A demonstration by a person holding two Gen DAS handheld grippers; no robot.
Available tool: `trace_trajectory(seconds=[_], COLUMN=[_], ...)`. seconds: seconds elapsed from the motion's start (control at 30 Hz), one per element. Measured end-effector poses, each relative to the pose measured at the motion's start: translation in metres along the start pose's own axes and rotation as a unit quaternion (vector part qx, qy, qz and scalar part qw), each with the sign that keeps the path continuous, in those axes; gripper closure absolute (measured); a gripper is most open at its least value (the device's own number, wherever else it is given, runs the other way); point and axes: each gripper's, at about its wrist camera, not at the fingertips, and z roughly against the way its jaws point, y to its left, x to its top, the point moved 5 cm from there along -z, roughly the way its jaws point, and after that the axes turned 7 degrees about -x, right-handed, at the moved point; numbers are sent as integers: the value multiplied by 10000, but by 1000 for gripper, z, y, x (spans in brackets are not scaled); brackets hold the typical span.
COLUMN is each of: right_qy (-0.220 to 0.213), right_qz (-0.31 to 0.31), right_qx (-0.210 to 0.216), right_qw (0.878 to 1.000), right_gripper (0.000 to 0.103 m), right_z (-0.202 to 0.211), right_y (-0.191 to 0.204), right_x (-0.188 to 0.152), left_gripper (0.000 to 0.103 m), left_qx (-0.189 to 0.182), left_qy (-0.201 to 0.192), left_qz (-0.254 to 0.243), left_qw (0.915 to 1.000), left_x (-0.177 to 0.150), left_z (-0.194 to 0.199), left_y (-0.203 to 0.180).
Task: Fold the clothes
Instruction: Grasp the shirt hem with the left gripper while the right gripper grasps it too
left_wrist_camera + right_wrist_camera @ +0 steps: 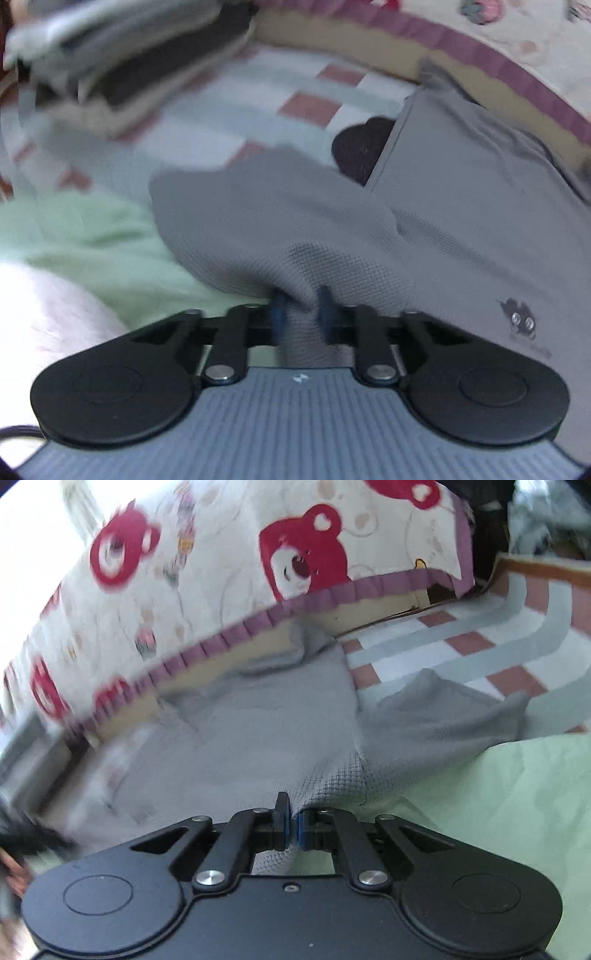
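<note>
Left wrist: left tool (301, 314) and right tool (291, 829) each clamped on grey garment (424, 229) edge.

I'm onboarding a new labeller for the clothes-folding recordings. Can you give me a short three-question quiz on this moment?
1. True or false: both grippers are shut on the grey garment.
2. Multiple choice: directly beneath the garment's near edge, by the right gripper, lies A) a light green cloth, B) a wooden floor, C) a black towel.
3. Short answer: in the left wrist view, what sits at the top left, beyond the checked sheet?

Key
1. True: the left gripper pinches a bunch of its fabric, the right its edge.
2. A.
3. A blurred stack of folded clothes.
</note>
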Motion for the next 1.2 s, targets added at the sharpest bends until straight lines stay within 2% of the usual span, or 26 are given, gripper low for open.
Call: trace_trajectory(seconds=[0.03,0.13,0.2,0.27,0.3,0.33,0.47,0.5,0.6,0.63,0.67,0.73,0.8,0.83,0.87,0.97,1.03,1.13,1.2], right_qy=[168,718,955,1151,1248,1333,1385,1357,1258,1250,1235,1113,1187,1138,1176,1479,1703,1987,2053], right_qz=[90,-717,-1331,-1831,-2078,-2300,-2517,-2360,-1603,-1367,-1147,-986,-815,-711,-645,-754,-897,-1186,-1407], right_qx=[-151,137,439,753,909,1063,1653,1653,1331,1287,1275,1811,2781,2991,2997,2510,2176,1799,1784], right_qw=[9997,9947,9855,9734,9659,9581,9435,9479,9699,9742,9774,9722,9497,9447,9445,9537,9569,9561,9520], right_gripper=[96,86,51,47,47,47,47,47,48,57,95,94,94,94,94,94,93,80,53], right_z=[-7,-23,-26,-26,-26,-26,-26,-29,-42,-46,-49,-34,-8,7,19,23,8,-11,-18], right_y=[-1,-10,-17,-22,-24,-26,-12,-4,16,24,32,43,50,49,45,27,20,14,16], right_x=[-7,-23,-33,-43,-47,-52,-65,-64,-53,-49,-45,-35,-28,-25,-26,-35,-44,-57,-63], left_gripper=[95,95,90,78,67,60,55,56,96,98,99,100,100,100,100,100,100,100,98], left_qx=[-38,-155,-263,-341,-390,-431,-427,-493,-612,-549,-489,-510,-469,-452,-520,-778,-884,-882,-934], left_qy=[-64,39,381,627,693,753,783,749,490,352,208,-176,-547,-685,-760,-588,-398,-123,-49], left_qz=[-18,-26,161,506,572,630,737,654,188,21,-148,-643,-1391,-1714,-1808,-1447,-1189,-954,-816], left_qw=[10000,9999,9988,9962,9952,9942,9933,9938,9967,9979,9985,9965,9877,9818,9792,9846,9882,9914,9923], left_x=[-1,-4,-5,-7,-6,-6,-6,-6,-3,-3,-2,0,3,5,7,11,12,7,8], left_z=[6,10,0,-12,-17,-21,-30,-30,-21,-16,-10,6,25,33,39,40,33,19,14], left_y=[1,3,9,17,18,19,16,14,4,0,-4,-15,-29,-35,-36,-28,-21,-14,-12])
